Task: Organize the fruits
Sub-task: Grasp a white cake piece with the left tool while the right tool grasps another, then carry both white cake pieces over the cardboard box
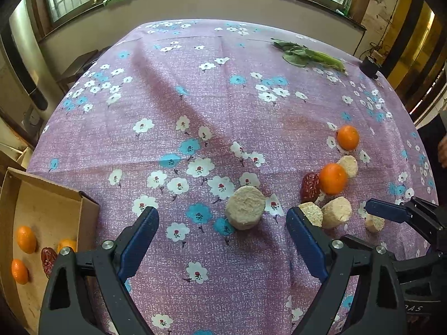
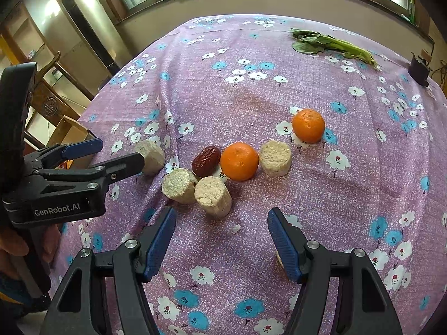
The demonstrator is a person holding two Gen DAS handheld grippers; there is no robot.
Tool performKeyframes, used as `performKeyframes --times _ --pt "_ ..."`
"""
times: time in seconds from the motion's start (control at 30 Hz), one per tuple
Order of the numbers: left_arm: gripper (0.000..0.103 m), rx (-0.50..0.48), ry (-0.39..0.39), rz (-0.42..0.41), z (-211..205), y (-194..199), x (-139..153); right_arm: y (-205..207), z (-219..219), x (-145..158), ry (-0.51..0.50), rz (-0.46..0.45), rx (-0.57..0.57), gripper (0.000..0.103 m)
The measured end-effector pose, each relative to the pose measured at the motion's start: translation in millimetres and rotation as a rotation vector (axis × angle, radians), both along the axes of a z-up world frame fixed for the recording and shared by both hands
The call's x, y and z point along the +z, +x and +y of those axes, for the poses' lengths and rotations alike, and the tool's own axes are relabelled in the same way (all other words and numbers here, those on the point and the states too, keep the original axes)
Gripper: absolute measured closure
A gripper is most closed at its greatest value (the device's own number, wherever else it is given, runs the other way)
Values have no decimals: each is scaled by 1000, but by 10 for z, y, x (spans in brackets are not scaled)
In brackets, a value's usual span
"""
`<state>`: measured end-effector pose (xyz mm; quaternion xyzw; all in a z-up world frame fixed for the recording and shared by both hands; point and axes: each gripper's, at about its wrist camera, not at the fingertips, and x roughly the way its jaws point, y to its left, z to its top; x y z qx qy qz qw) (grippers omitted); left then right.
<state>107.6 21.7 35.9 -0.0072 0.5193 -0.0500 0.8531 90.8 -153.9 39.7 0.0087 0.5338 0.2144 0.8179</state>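
Note:
Two oranges lie on the purple flowered cloth: a near orange and a far orange. A red date touches the near orange. Several pale cake rounds lie around them, one just ahead of my left gripper, which is open and empty. My right gripper is open and empty, just short of a cake round. A cardboard box at the left holds three oranges and a date.
A leafy green vegetable lies at the far right of the table. A small dark object stands near the right edge. The left gripper shows in the right wrist view. A wall with windows is behind.

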Motion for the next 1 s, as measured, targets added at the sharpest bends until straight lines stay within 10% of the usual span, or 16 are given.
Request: performKeyframes --times 0.27,0.4,0.5,1.0 --pt "13 -19 -14 20 -19 96 -143 28 -18 -30 -6 12 3 30" --pt "56 -26 -37 49 -13 124 -231 43 -26 -34 6 12 3 33" --pt "70 -40 -89 52 -25 106 -235 48 -7 -62 14 16 7 41" --pt "70 0 -9 -31 7 -213 106 38 118 -85 1 7 38 71"
